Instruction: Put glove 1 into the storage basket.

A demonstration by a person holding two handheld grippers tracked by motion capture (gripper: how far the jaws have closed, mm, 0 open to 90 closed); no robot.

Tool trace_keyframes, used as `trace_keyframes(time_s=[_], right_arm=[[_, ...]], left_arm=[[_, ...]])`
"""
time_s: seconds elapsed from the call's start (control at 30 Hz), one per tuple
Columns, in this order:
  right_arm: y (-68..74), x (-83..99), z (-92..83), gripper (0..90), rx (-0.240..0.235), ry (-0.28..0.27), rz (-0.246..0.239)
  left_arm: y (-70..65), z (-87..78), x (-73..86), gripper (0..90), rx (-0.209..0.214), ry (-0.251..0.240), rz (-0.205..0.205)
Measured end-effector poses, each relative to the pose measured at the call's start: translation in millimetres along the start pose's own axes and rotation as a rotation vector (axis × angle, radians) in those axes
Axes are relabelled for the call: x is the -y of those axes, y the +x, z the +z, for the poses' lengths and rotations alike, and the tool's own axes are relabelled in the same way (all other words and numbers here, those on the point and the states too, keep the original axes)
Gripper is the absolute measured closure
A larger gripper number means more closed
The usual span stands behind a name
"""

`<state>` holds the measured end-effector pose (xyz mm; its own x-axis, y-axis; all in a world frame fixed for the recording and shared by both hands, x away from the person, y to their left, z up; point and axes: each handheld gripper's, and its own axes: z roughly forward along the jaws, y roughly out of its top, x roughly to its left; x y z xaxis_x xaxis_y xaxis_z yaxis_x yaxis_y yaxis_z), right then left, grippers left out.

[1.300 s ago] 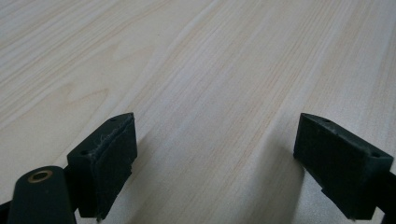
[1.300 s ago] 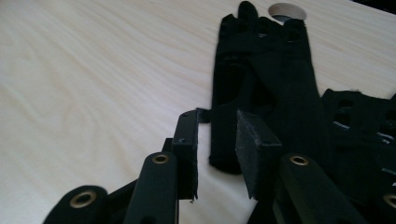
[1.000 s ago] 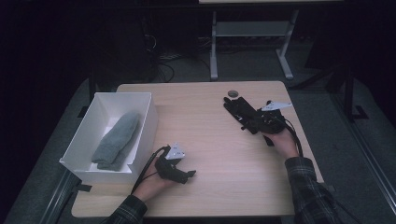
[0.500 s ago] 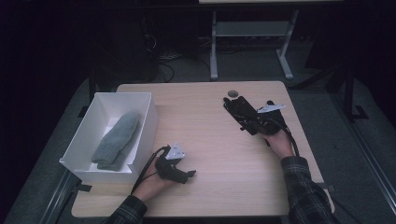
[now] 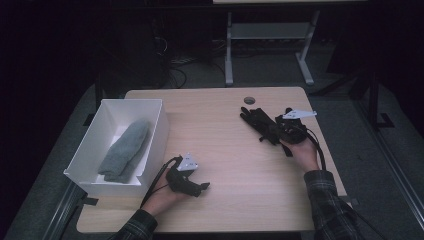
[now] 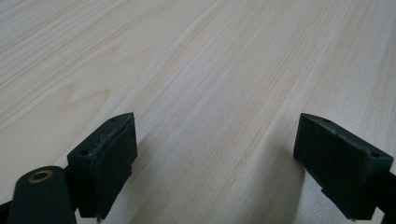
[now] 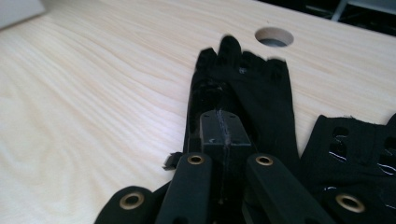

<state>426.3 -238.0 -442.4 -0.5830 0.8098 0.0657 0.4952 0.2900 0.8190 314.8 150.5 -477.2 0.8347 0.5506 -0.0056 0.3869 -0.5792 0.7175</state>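
Observation:
A black glove (image 5: 257, 120) lies flat on the wooden table (image 5: 225, 150) at the right, its fingers toward the far edge. My right gripper (image 5: 272, 131) sits at its cuff end. In the right gripper view the jaws are pressed together on the black glove (image 7: 252, 88), with the right gripper (image 7: 224, 123) low over it. A second black glove (image 7: 359, 140) lies just beside it. My left gripper (image 5: 202, 187) rests near the front edge, and in its own view the left gripper (image 6: 215, 158) is open over bare wood.
A white box (image 5: 162, 125) stands at the table's left with a grey glove (image 5: 125, 150) lying inside. A round cable hole (image 5: 248, 100) is in the tabletop just beyond the black glove. Metal table legs and cables are on the floor behind.
The right hand and its gripper shifted only slightly over the black glove. The left gripper has not moved.

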Motion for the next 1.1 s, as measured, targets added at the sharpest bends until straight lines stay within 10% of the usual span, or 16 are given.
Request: trace_keyframes(time_s=[0.43,0.83,0.93,1.1], right_arm=[[34.1,6.9,-39.3,90.0,-0.125,-0.018,-0.037],[73.1,38.0,-54.7,86.7,-0.243,0.084,-0.088],[74.9,39.7,-59.9,75.3,-0.237,0.071,-0.098],[60.2,32.9,-60.1,88.8,-0.166,0.061,-0.088]], left_arm=[[0.2,-0.1,-0.1,12.7,-0.002,0.000,0.003],[0.3,0.2,0.0,12.7,-0.002,-0.003,0.005],[0.4,0.2,0.0,12.7,-0.002,-0.003,0.005],[0.4,-0.1,-0.1,12.7,-0.002,0.000,0.005]])
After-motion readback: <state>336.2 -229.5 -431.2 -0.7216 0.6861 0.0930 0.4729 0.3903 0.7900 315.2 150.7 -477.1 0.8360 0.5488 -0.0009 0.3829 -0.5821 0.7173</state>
